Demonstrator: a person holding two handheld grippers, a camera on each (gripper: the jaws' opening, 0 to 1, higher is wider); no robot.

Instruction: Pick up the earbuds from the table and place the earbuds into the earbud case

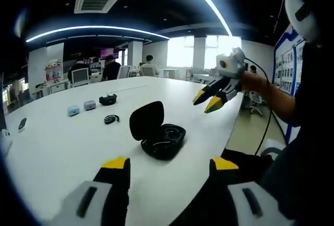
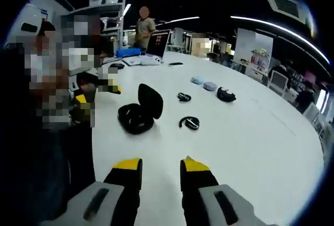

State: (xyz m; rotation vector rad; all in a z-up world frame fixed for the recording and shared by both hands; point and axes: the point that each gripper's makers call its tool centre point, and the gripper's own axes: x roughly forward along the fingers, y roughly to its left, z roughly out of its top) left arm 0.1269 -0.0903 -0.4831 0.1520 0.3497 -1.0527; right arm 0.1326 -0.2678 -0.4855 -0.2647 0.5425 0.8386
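Note:
The black earbud case [image 1: 157, 133] [image 2: 138, 114] lies on the white table [image 1: 62, 147] with its lid up. In the right gripper view two black earbuds [image 2: 189, 123] [image 2: 183, 97] rest on the table to the case's right, apart from it. The left gripper view has one earbud [image 1: 111, 119] left of the case. My left gripper [image 1: 170, 164] is open near the table's front edge, short of the case. My right gripper [image 2: 162, 165] [image 1: 207, 101] is held by a hand above the table's edge, jaws apart with nothing between them.
Two small pale cases [image 1: 73, 110] [image 1: 90, 105] and a black rounded item [image 1: 108, 99] [image 2: 226, 94] lie beyond the earbuds. A laptop [image 2: 156, 43] and small items sit at the table's far end. People stand and sit around desks in the background.

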